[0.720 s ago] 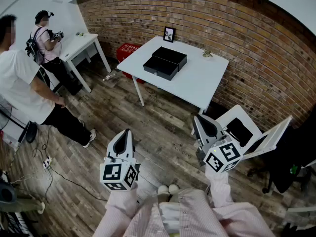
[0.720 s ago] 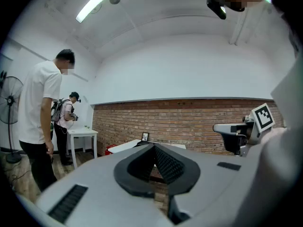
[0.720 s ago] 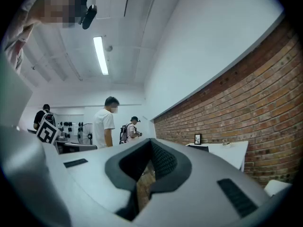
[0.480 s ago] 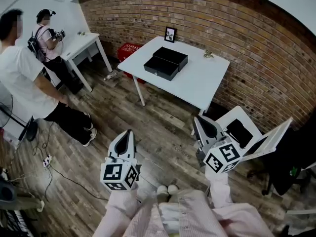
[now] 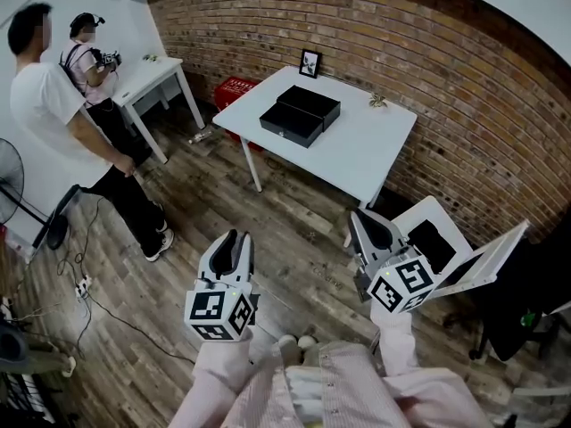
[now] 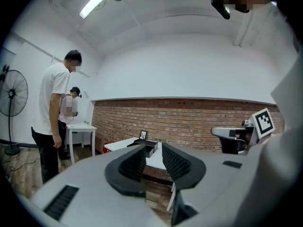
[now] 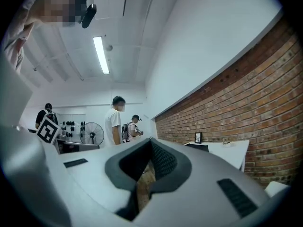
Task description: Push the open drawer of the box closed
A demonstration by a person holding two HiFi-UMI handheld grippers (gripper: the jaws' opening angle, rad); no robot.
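Black box (image 5: pixel 310 102) sits on the far white counter (image 5: pixel 375 145), drawer (image 5: pixel 287 125) poking out near-left, well apart from the left gripper (image 5: pixel 236 241) (jaws apart, empty) and right gripper (image 5: pixel 369 224) (jaws together, empty), so best to step up and push the drawer front squarely, straight in.

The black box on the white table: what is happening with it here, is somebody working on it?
Not yet. A person holding a claw in each hand stands some way from the white table, where the black box sits with its drawer pulled out. Nothing touches the box. The left claw is open and empty; the right claw is shut on nothing. Two other people stand at another table.
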